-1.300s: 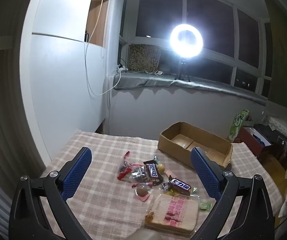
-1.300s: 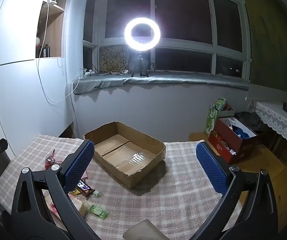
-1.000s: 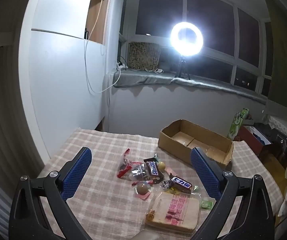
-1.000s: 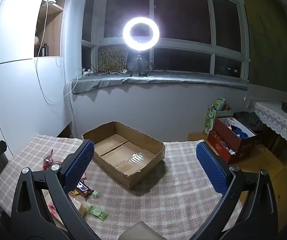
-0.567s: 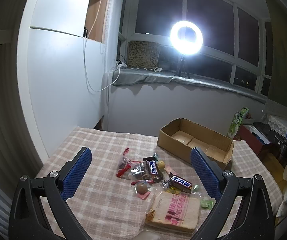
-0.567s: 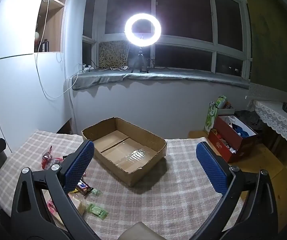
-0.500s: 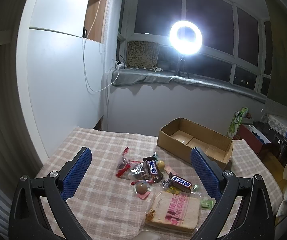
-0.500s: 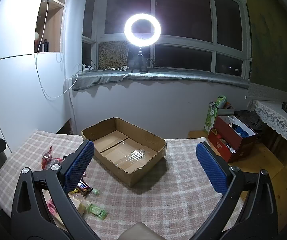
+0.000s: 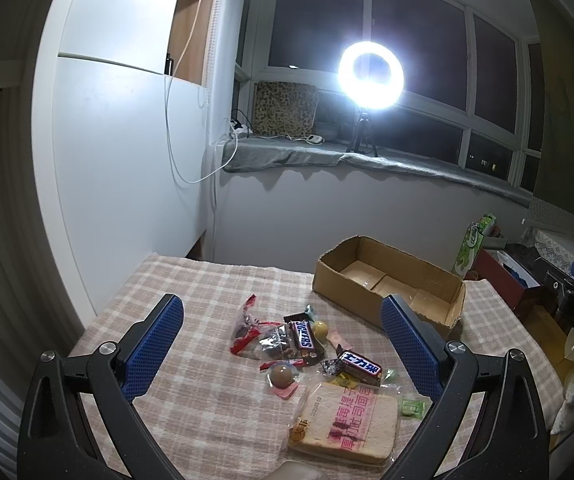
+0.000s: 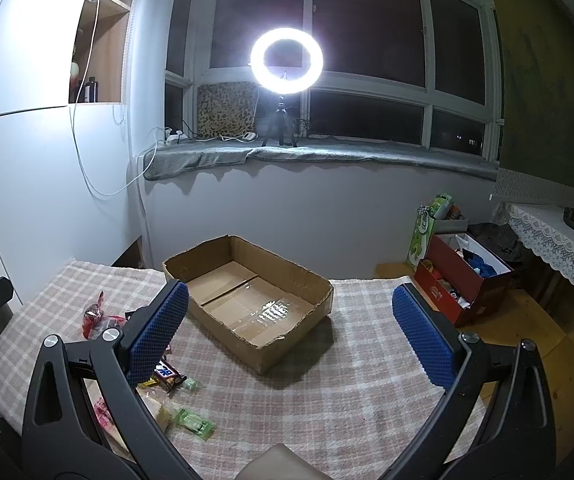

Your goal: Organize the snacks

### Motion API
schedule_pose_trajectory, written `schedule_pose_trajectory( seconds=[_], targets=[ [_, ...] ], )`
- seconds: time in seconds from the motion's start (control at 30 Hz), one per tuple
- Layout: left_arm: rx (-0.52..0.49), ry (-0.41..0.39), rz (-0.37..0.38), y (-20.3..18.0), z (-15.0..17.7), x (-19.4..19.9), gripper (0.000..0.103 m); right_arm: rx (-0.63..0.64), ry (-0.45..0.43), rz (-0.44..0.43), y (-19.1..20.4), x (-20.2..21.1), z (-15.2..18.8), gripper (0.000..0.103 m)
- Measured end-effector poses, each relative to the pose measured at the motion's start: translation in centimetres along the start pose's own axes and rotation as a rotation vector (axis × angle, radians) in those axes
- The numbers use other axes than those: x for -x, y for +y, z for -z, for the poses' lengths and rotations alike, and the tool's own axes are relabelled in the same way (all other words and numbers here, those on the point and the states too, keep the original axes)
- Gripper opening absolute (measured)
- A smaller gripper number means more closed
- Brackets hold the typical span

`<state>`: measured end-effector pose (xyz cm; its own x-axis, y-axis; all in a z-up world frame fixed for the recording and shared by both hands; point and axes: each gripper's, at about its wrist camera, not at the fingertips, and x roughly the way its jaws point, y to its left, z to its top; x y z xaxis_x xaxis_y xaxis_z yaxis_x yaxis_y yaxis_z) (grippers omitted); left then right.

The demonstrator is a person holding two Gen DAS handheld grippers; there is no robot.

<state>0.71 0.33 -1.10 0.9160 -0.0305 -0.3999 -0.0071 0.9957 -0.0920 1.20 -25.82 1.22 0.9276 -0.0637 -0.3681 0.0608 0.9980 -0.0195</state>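
Both the left gripper (image 9: pixel 283 338) and the right gripper (image 10: pixel 289 326) are held wide open, with nothing gripped. The snacks (image 9: pixel 307 340) are heaped on the checked tablecloth (image 9: pixel 191 292), the cardboard box (image 9: pixel 387 280) at their two o'clock.

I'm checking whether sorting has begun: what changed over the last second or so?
Almost nothing. Both views drift slightly, so the left gripper and right gripper shifted a touch; both remain open and empty. The snack pile lies as before and the cardboard box is still empty.
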Motion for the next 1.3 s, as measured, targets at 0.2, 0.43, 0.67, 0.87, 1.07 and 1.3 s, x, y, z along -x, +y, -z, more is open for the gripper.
schedule_pose_trajectory(
  seconds=[0.2,0.43,0.67,0.87,1.07,1.3],
  targets=[
    [0.0,0.005,0.002,-0.2,0.2,-0.2,0.099,0.004,0.005,0.0,0.3,0.0,0.1,0.103],
    [0.003,0.008,0.004,0.0,0.3,-0.3,0.099,0.003,0.015,0.003,0.3,-0.3,0.3,0.103],
    [0.002,0.01,0.006,-0.1,0.4,-0.3,0.099,0.002,0.02,0.002,0.3,-0.6,0.4,0.103],
    [0.005,0.02,0.009,0.0,0.5,-0.5,0.099,0.005,0.025,0.004,0.3,-0.7,0.6,0.103],
    [0.004,0.024,0.012,0.1,0.5,-0.7,0.099,0.008,0.036,0.007,0.5,-1.0,1.0,0.103],
    [0.004,0.024,0.013,0.1,0.5,-0.7,0.099,0.01,0.036,0.009,0.6,-1.1,1.0,0.103]
  ],
)
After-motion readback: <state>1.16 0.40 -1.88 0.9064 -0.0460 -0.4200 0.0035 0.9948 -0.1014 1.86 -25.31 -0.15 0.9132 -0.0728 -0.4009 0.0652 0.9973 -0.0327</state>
